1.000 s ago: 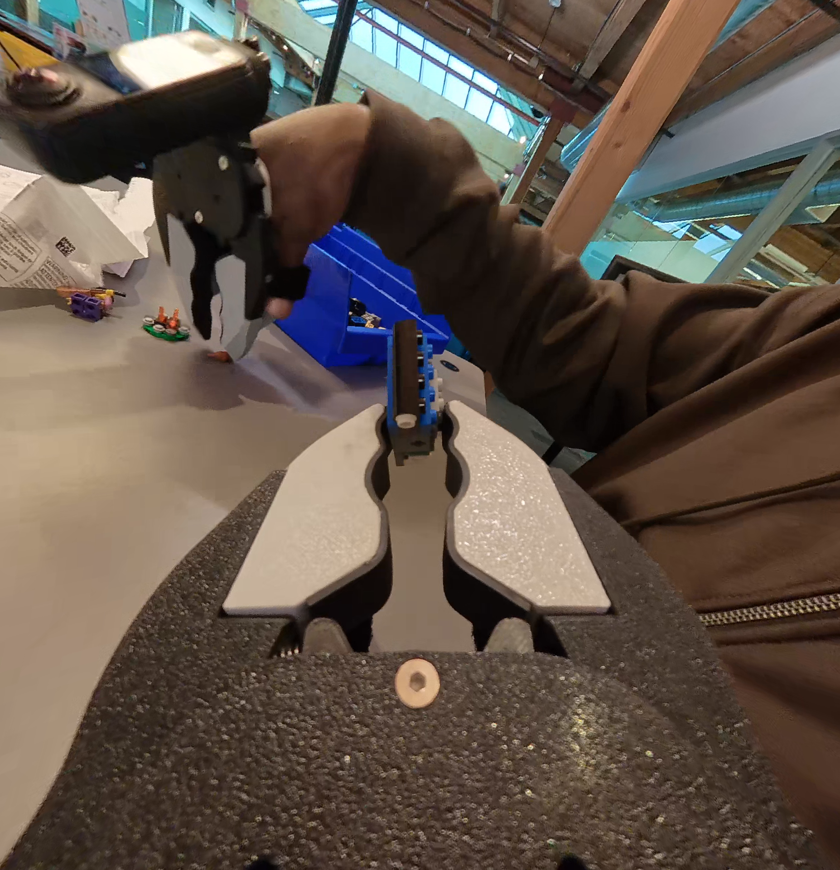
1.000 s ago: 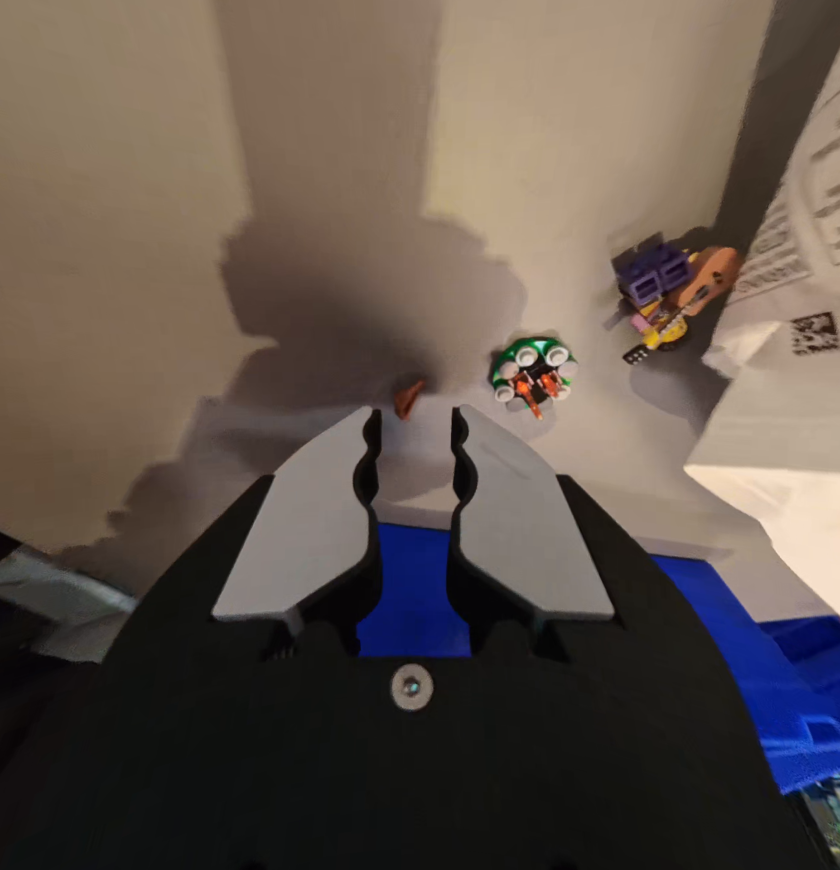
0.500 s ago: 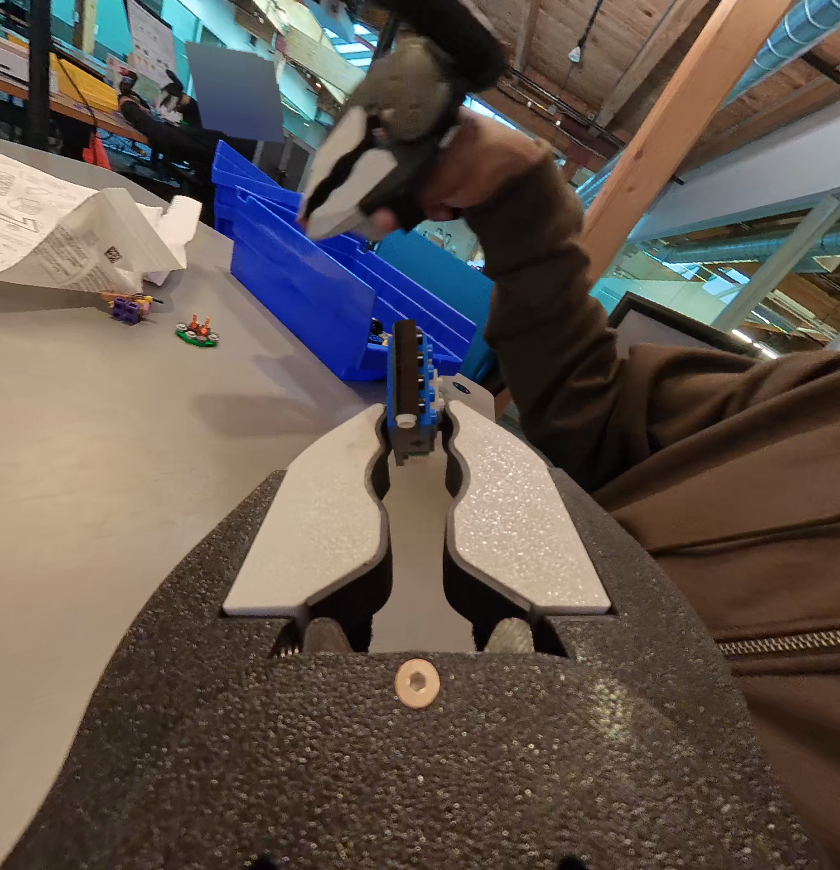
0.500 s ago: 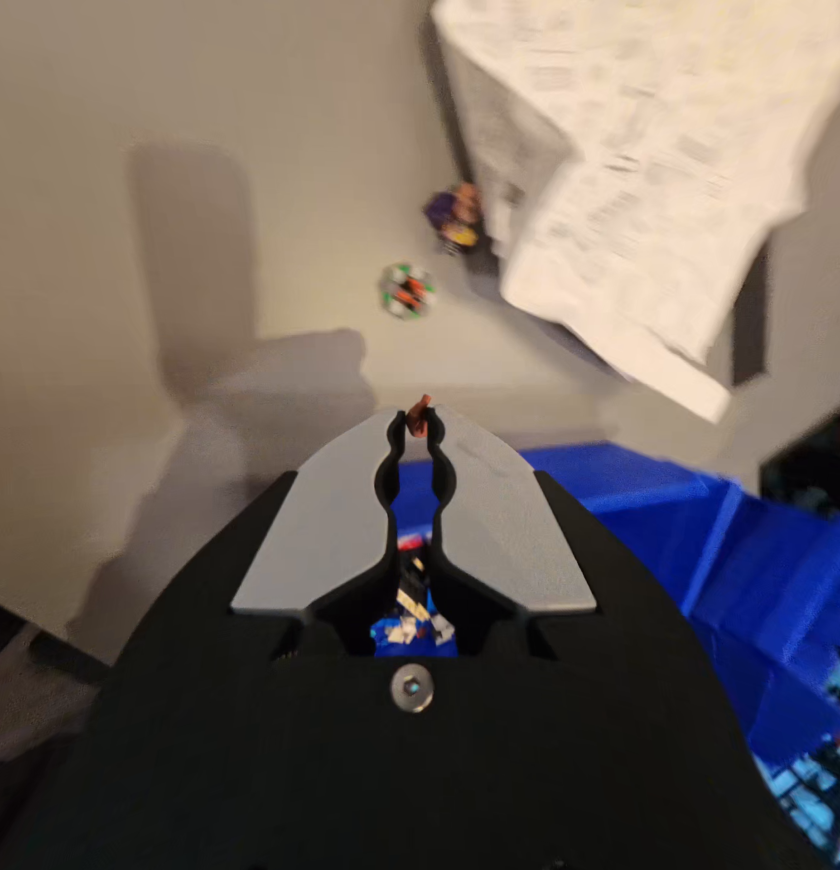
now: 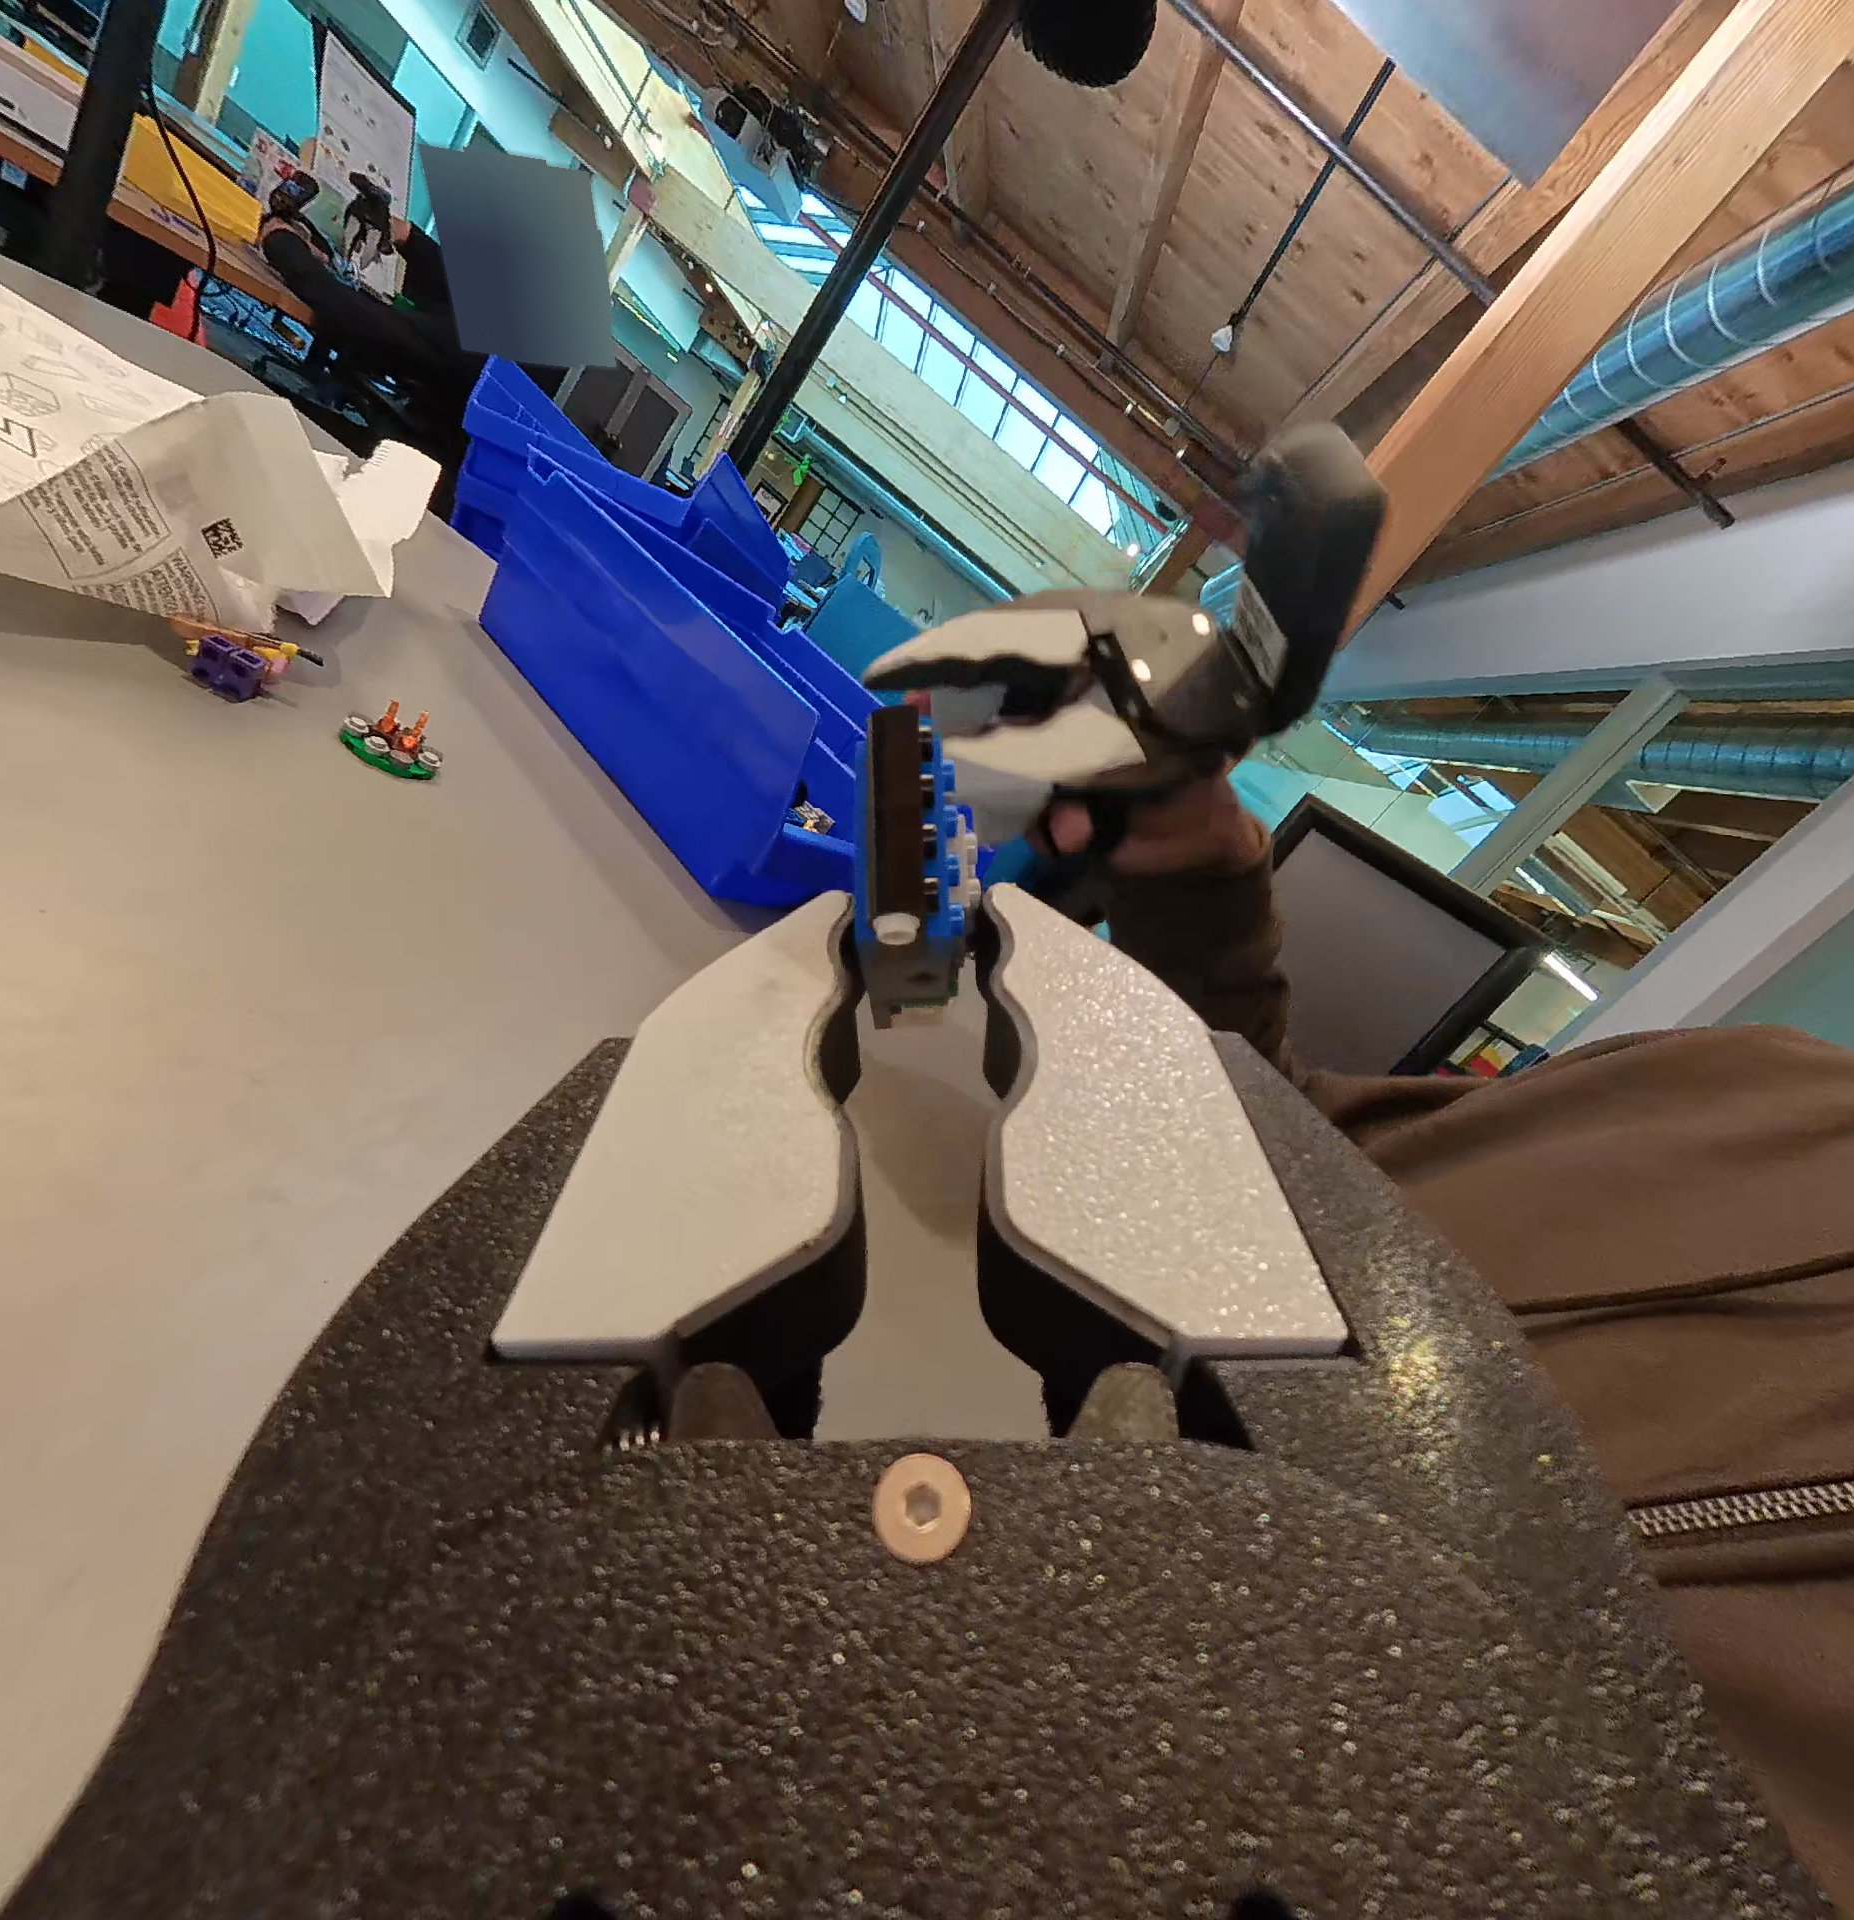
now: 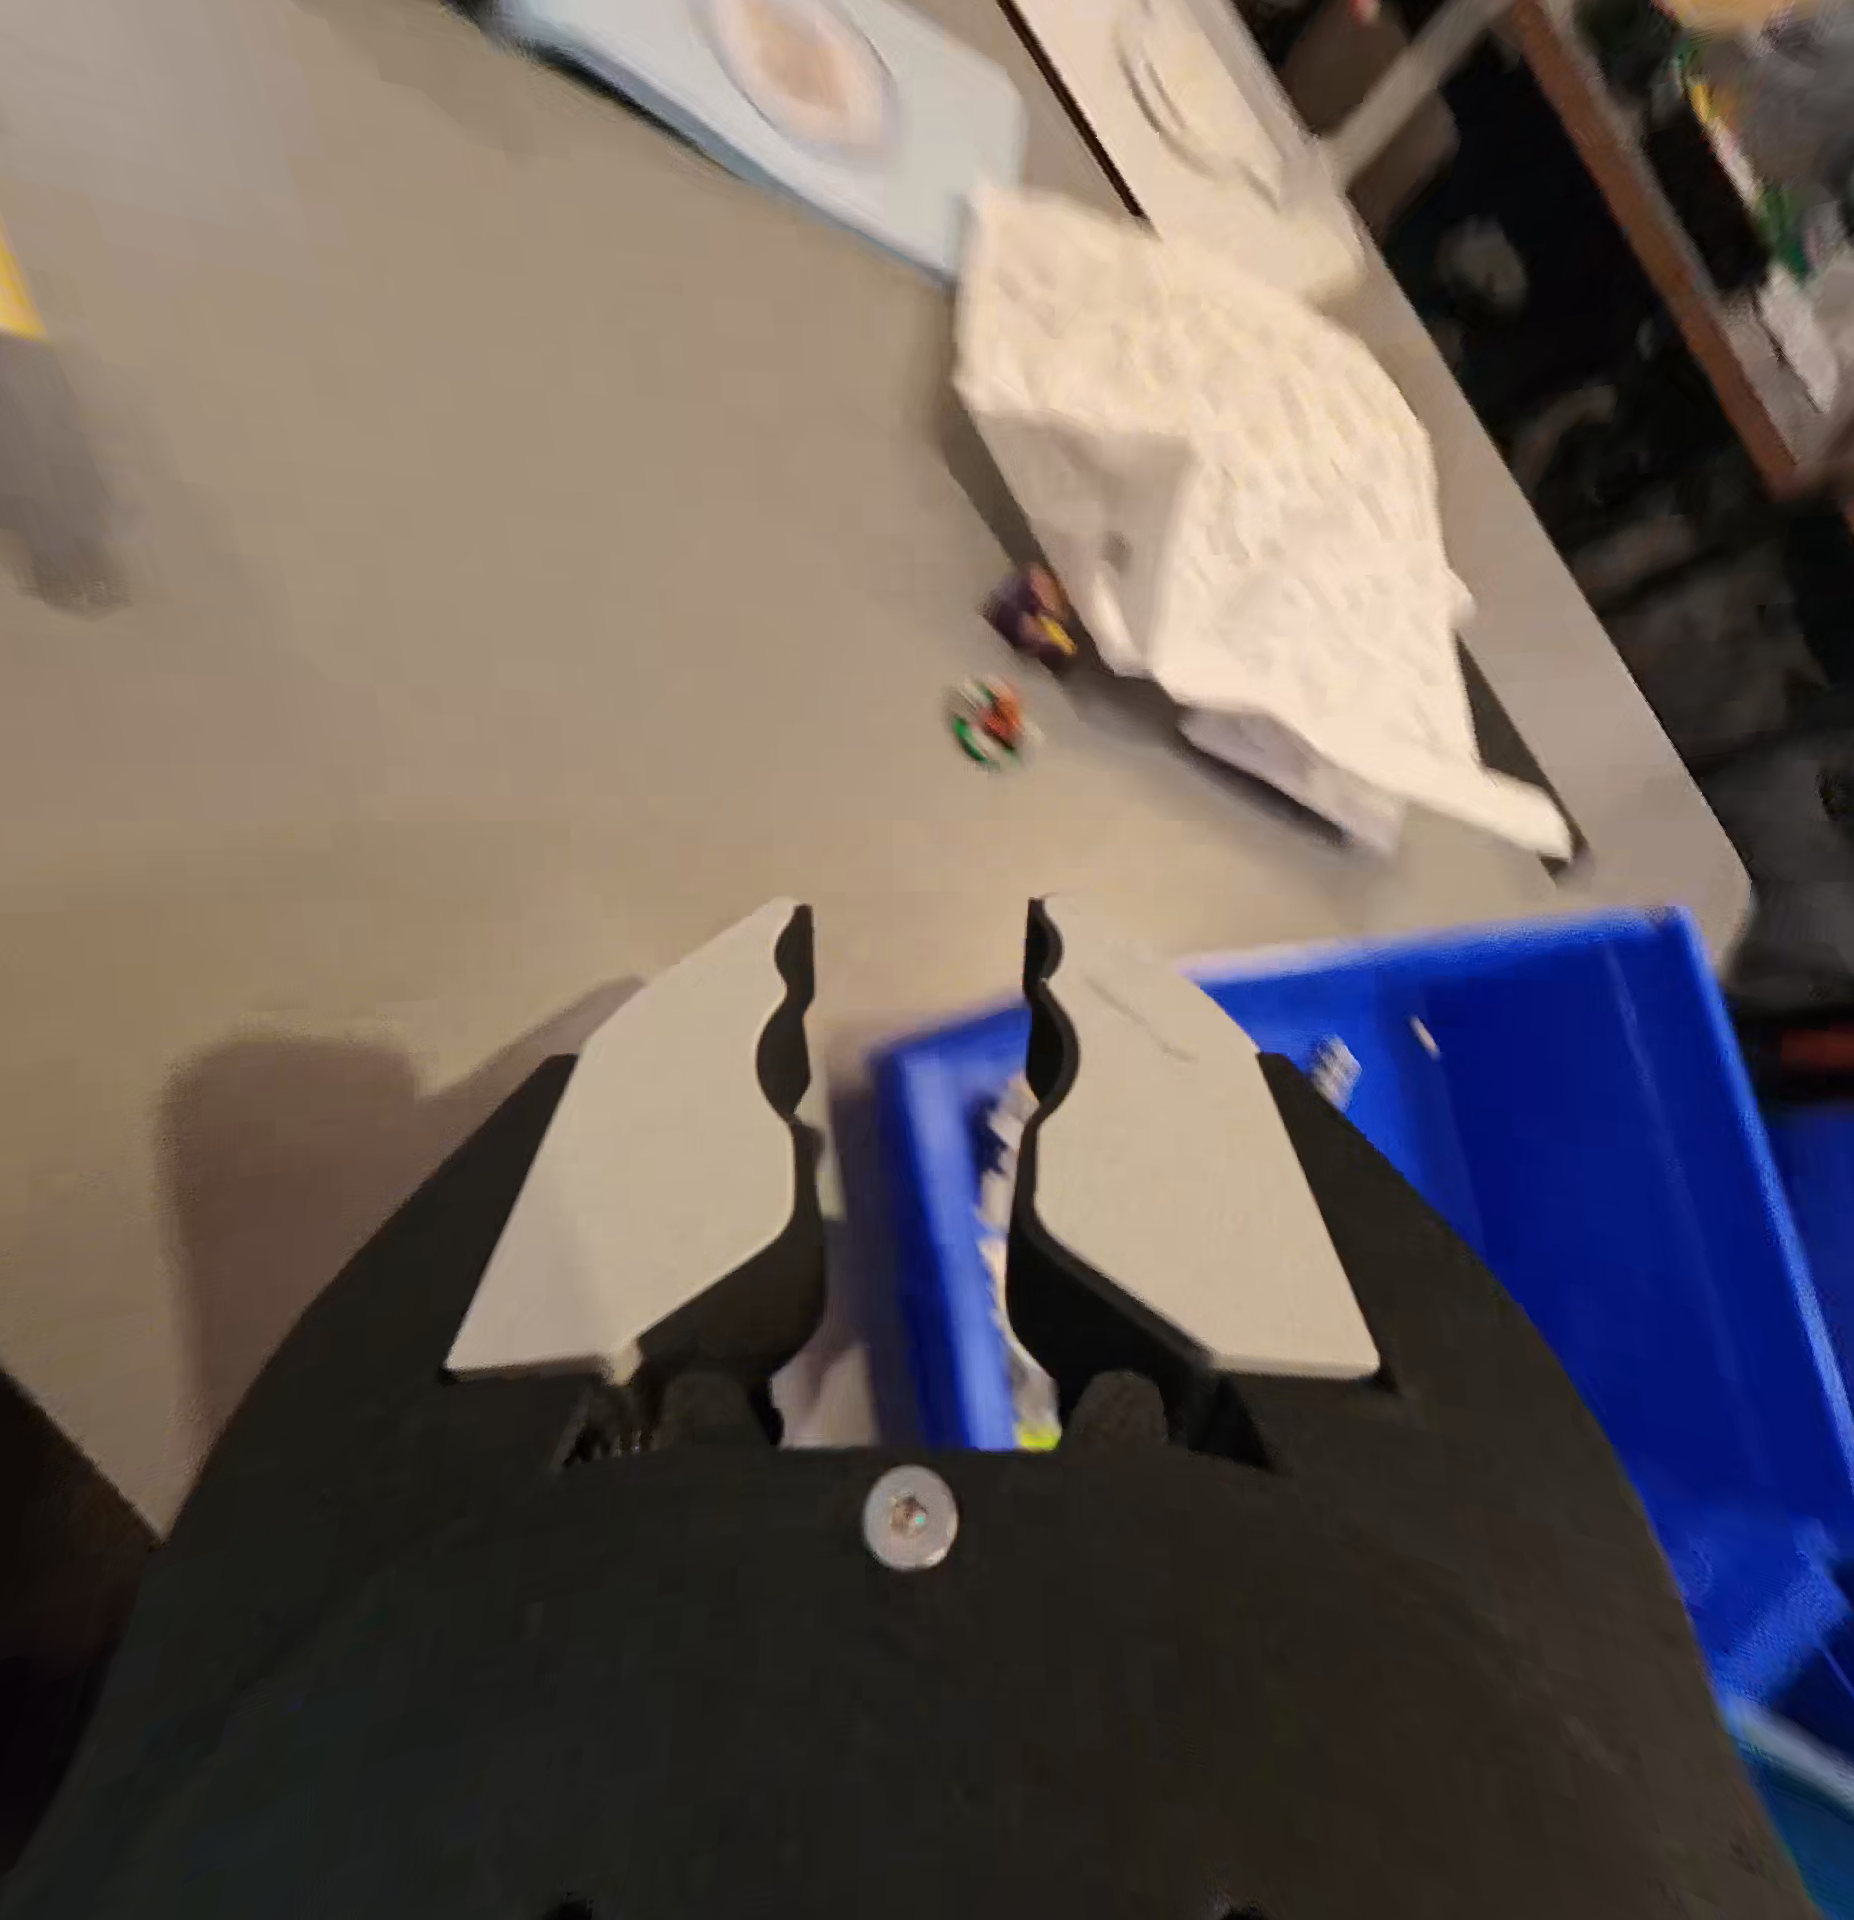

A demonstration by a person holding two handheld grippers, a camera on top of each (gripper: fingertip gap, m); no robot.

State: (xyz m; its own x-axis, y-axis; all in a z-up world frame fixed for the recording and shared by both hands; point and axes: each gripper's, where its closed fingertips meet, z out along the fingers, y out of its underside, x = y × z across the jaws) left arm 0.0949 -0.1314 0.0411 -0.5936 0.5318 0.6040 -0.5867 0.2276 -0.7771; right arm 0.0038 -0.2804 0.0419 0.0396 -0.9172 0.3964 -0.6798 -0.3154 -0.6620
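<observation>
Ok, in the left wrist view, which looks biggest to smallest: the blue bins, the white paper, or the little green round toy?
1. blue bins
2. white paper, partly cut off, so unsure against the bins
3. green round toy

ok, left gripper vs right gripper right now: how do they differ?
The left gripper is clamped on an upright blue and dark brick assembly; the right gripper is open with nothing between its fingers. The left gripper sits low over the grey table; the right gripper is up in the air, just beyond the assembly's top. The left gripper looks sharp, the right gripper motion-blurred. Both have grey fingers on black bodies.
</observation>
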